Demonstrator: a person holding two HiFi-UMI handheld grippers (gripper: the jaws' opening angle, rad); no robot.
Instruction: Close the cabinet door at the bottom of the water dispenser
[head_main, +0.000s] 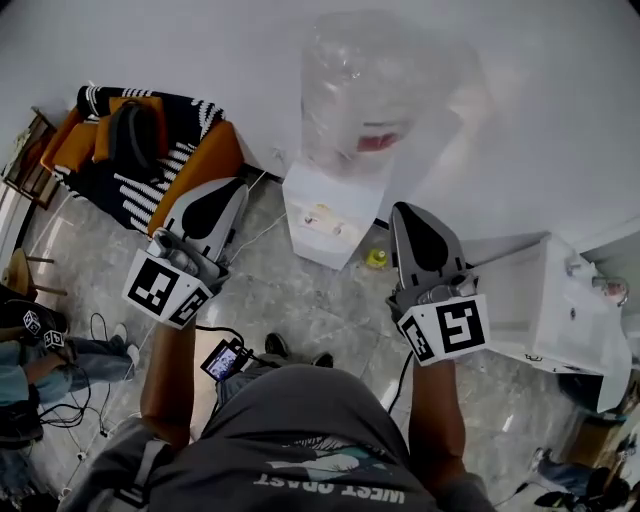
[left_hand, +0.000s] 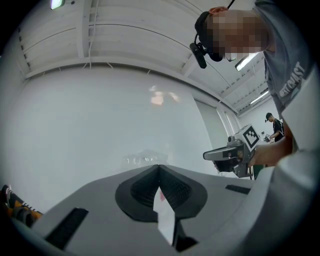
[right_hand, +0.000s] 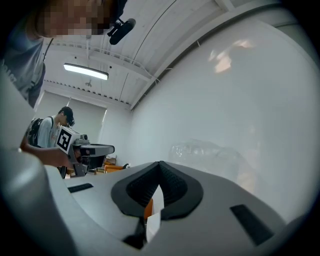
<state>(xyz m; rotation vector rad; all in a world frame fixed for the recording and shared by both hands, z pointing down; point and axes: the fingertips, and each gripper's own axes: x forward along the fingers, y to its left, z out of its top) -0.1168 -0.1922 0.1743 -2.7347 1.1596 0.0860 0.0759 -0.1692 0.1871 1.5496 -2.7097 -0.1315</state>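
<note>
Water dispenser (head_main: 322, 218): white body on tiled floor (head_main: 300, 300) against white wall, clear bottle (head_main: 360, 90) on top. Seen from above; bottom cabinet door cannot be made out. Small yellow item (head_main: 376, 258) on floor just beside dispenser base. Left tool (head_main: 238, 186): jaws pressed together, nothing between. Right tool (head_main: 402, 210): jaws pressed together, nothing between. Both tools apart from dispenser, one on each side. Striped blanket on orange seat (head_main: 150, 150) at far left.

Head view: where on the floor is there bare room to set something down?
The bare patch is the marble floor in front of the water dispenser, showing between the left gripper and right gripper. Crowded: cables lower left, striped sofa upper left, yellow object, white unit right.
</note>
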